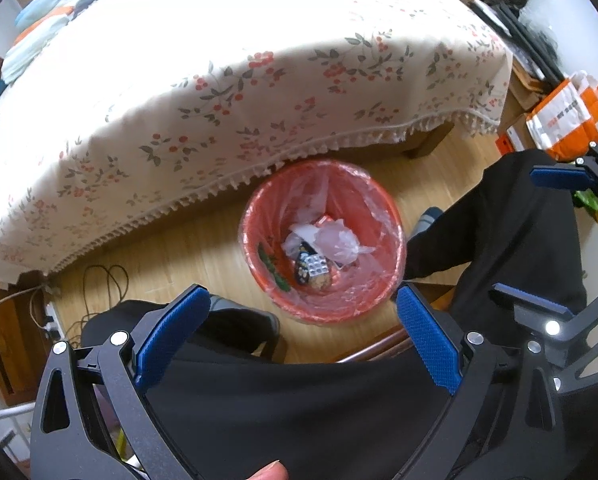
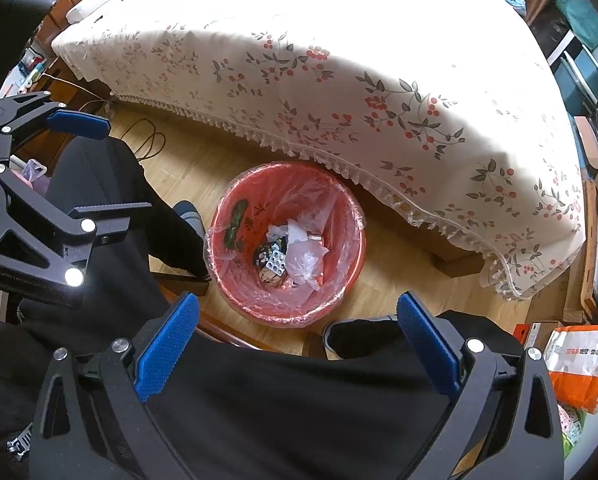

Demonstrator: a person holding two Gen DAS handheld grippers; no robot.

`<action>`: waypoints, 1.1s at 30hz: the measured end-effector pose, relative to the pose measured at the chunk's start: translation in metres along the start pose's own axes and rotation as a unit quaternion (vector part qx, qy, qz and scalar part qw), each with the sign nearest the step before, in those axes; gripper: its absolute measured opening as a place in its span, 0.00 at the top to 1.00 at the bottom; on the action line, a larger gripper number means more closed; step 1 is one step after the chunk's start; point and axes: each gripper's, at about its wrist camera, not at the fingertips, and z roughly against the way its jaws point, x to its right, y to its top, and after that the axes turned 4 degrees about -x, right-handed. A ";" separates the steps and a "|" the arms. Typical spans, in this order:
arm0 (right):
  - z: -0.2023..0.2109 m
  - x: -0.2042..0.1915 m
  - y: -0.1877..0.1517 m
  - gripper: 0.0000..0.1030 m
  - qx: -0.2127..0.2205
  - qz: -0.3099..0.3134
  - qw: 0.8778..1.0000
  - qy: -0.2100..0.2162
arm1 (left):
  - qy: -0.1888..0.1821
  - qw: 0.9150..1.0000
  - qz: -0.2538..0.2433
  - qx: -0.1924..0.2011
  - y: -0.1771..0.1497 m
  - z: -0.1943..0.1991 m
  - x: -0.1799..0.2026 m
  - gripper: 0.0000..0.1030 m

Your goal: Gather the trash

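Black cable loops point(image 1: 105, 280) lie on the wooden floor point(image 1: 203, 248) at the left of the left wrist view, below the fringe of one cream cloth printed with red berries and grey leaves point(image 1: 219, 92) that drapes the tabletop. Right of them stands one round red plastic bin lined with a clear bag point(image 1: 383, 208), on the floor just beside the cloth's hanging edge. Inside it lies the trash: one crumpled clear plastic bag point(image 1: 339, 242), one silver blister pack point(image 1: 317, 266) on a dark printed wrapper point(image 1: 302, 270), and one green strip point(image 1: 273, 266) against the wall; smaller scraps beneath are too tangled to count.

Two grippers hang above the bin, over a person's black-trousered legs point(image 1: 511, 224). Left gripper point(image 1: 301, 338): jaws spread wide, nothing between the blue pads. Right gripper point(image 2: 298, 344): jaws likewise wide and empty. At the far right lies one orange-and-white printed bag point(image 2: 579, 364).
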 end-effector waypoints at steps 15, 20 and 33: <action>-0.005 0.002 -0.001 0.05 -0.005 -0.001 1.000 0.003 | -0.004 1.000 -0.005 -0.008 0.001 -0.005 0.002 0.06; -0.006 0.001 -0.001 0.05 -0.005 -0.002 1.000 0.003 | -0.005 1.000 -0.006 -0.010 0.001 -0.007 0.002 0.06; -0.007 0.003 0.000 0.05 -0.006 -0.002 1.000 0.003 | -0.017 1.000 -0.009 -0.013 0.005 -0.010 0.002 0.06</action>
